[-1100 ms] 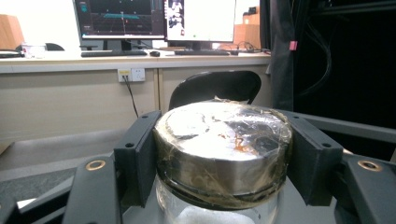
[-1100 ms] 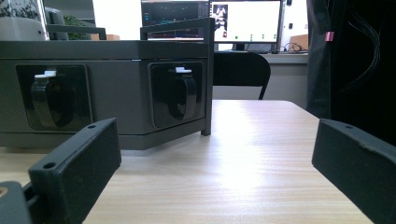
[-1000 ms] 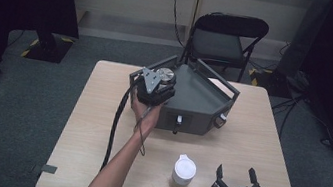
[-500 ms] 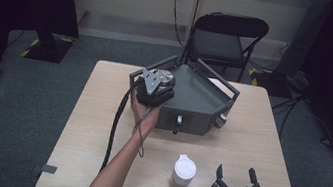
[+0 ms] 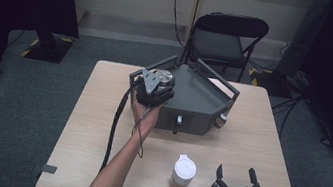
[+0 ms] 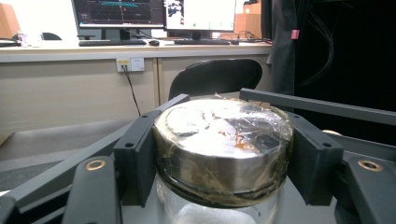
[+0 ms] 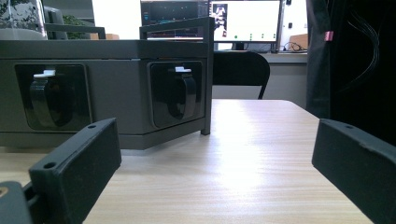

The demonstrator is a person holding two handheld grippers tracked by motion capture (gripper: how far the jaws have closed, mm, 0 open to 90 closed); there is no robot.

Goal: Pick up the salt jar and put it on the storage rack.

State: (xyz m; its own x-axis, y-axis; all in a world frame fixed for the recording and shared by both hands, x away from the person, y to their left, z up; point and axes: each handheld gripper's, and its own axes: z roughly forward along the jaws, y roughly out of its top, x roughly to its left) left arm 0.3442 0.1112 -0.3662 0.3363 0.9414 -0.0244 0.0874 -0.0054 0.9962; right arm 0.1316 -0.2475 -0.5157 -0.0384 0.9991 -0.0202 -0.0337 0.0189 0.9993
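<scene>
While the left gripper point(image 5: 154, 87) is held up at the left-front corner of the box point(image 5: 199, 96), its jaws are closed on a metal lid point(image 6: 223, 142) — one black pad pressing each side. In the left gripper view the lid is round, shiny, wrapped w/ clear tape or film, and it sits on top of a glass jar point(image 6: 219, 212); the jar's lower part is cut off by the frame edge. From the high view the lid point(image 5: 163, 77) shows just past the gripper's grey plate, over the box's top, inside its rail. I cannot tell if the jar stands on the box or is lifted.

Box is dark grey, w/ angled corners and a raised rail around the top, and stands on the far-middle part of the table point(image 5: 90, 147). Two recessed latches are seen on its front faces in the right gripper view point(image 7: 180, 93).

Right gripper point(image 5: 237, 178) rests low at the near-right part of the table, jaws spread wide w/ nothing between them — only bare wood ahead of them in its own view. A white bottle point(image 5: 183, 173) stands upright near it, to its left, not touching it.

A chair point(image 5: 226, 39) stands behind the table.
</scene>
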